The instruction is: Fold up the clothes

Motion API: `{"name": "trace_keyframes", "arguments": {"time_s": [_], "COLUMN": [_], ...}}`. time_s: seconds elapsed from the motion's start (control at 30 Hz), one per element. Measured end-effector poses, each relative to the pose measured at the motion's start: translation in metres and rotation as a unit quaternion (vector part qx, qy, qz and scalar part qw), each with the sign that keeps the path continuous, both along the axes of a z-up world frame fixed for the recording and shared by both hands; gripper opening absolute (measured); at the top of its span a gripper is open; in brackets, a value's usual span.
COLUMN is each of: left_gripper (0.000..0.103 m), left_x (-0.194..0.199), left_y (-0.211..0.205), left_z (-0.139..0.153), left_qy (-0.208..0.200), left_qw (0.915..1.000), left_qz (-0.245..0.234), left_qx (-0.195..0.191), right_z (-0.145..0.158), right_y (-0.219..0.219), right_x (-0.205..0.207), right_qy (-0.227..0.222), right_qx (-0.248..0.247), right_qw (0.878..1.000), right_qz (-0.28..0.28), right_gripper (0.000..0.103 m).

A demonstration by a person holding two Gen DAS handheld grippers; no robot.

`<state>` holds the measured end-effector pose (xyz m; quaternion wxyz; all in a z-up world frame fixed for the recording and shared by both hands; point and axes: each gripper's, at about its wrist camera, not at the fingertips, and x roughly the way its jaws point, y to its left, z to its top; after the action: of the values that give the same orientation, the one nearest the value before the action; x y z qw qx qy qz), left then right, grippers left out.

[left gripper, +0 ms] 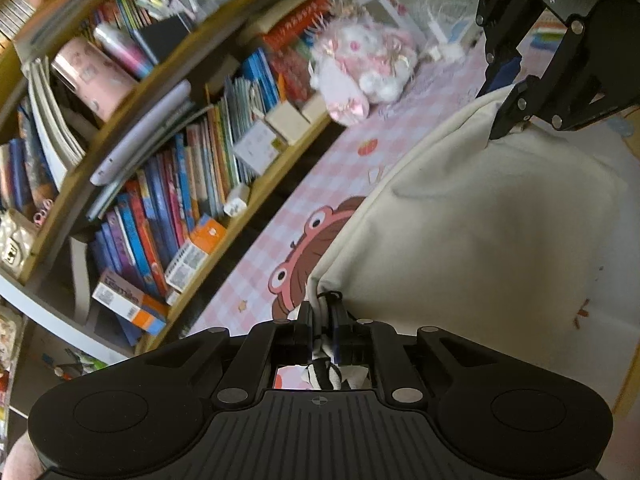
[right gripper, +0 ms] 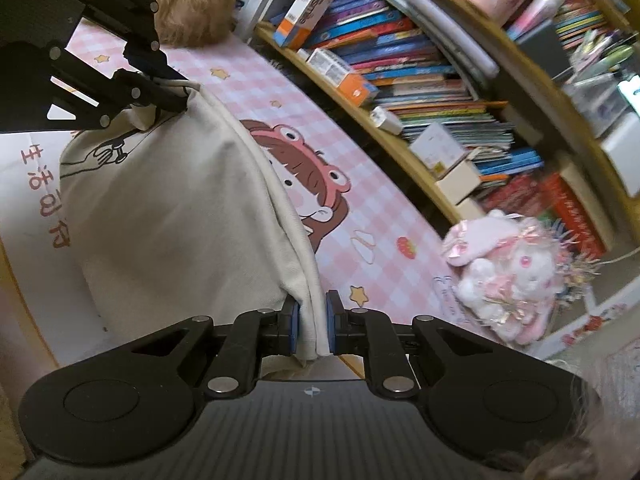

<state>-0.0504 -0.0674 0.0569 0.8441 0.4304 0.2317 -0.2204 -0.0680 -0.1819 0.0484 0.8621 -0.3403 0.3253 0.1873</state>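
Note:
A cream garment (left gripper: 480, 240) hangs stretched between my two grippers above a pink checked mat (left gripper: 256, 264). In the left wrist view, my left gripper (left gripper: 324, 310) is shut on a bunched corner of it, with black-printed cloth showing behind the fingers. My right gripper (left gripper: 500, 128) pinches the far corner at the upper right. In the right wrist view, my right gripper (right gripper: 312, 320) grips a folded edge of the cream garment (right gripper: 180, 220) between blue pads (right gripper: 294, 320). My left gripper (right gripper: 176, 100) holds the opposite corner at the upper left. A black line drawing marks the cloth there.
A wooden bookshelf (left gripper: 160, 160) (right gripper: 440, 80) packed with books runs along the mat's far side. A pink and white plush toy (left gripper: 360, 68) (right gripper: 508, 276) sits on the mat beside the shelf. The pink checked mat (right gripper: 380, 216) bears a cartoon face. A furry tan thing (right gripper: 188, 0) lies at the top.

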Motion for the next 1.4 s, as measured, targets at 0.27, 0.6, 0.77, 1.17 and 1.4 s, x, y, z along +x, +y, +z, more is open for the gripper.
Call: {"name": "trace_keyframes", "arguments": {"time_s": [0.27,0.6,0.77,1.17,1.4], "left_gripper": [0.014,0.077,0.078,0.054,0.0], "left_x": [0.037,0.075,0.096,0.102,0.097], "left_y": [-0.009,0.001,0.041,0.125,0.134], "left_z": [-0.017,-0.031,-0.005,-0.025,0.005], "left_qy": [0.032,0.024,0.009,0.223,0.23], "left_qw": [0.9991,0.9949,0.9896,0.8503,0.7964], "left_qz": [0.016,0.058,0.14,0.256,0.157], "left_qx": [0.023,0.079,0.031,-0.402,-0.537], "right_z": [-0.013,-0.043,-0.042,-0.048,-0.061], "right_y": [-0.011,-0.027,-0.05,-0.112,-0.123], "right_x": [0.038,0.086,0.094,0.087,0.091], "right_qy": [0.037,0.056,0.071,0.193,0.224], "right_qx": [0.017,0.024,0.083,0.385,0.45], "right_qw": [0.999,0.998,0.994,0.868,0.794], "right_qz": [0.022,0.016,-0.03,-0.247,-0.341], "right_gripper": [0.013,0.034,0.043,0.039,0.019]}}
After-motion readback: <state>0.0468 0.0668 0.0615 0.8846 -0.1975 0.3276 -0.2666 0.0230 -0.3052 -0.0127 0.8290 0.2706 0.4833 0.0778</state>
